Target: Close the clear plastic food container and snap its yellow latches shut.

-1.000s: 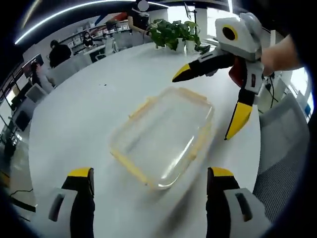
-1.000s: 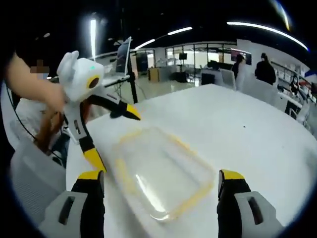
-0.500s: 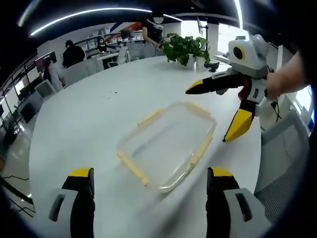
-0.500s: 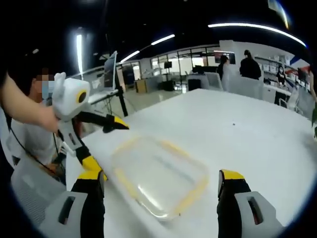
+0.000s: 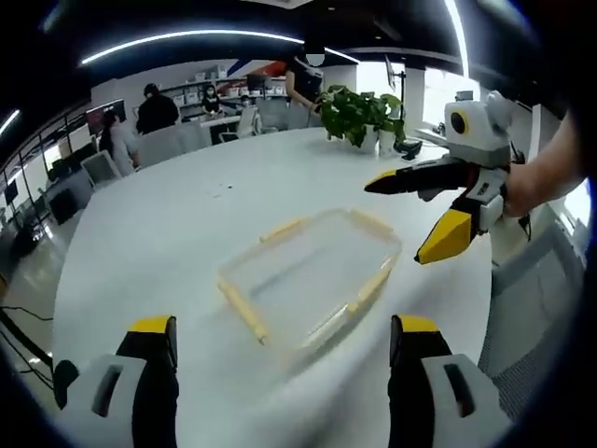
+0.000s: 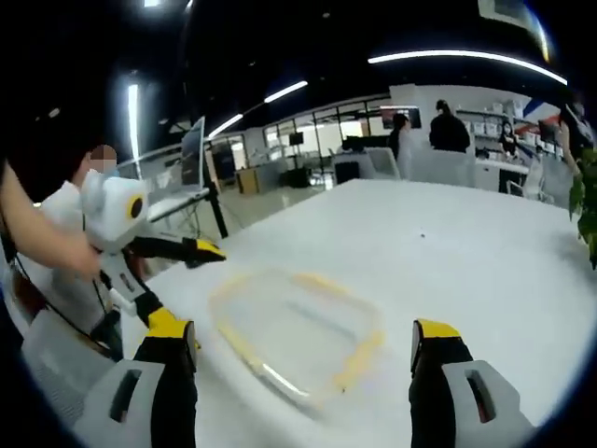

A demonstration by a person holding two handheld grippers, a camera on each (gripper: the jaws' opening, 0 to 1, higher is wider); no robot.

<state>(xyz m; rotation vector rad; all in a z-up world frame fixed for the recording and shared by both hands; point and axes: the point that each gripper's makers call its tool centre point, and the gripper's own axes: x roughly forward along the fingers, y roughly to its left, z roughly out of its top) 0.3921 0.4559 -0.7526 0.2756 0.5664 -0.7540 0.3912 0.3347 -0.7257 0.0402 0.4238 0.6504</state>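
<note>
Two grippers, left (image 5: pixel 280 345) and right (image 6: pixel 303 350), hang wide open and empty either side of the clear container (image 5: pixel 312 275) at centre frame on the white table (image 5: pixel 149 243), seemingly poised for its yellow latches (image 5: pixel 244 313), a potted plant (image 5: pixel 359 112) at upper right of the left gripper view.

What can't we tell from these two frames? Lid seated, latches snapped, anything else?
- Clear plastic food container with yellow latches: blur and see-through plastic in both views hide whether its lid is seated.
- Yellow latches: too soft in the right gripper view to tell snapped from loose.
- Green potted plant: cut off by the edge in the right gripper view.
- Small dark specks on the round white table: too small to identify.
</note>
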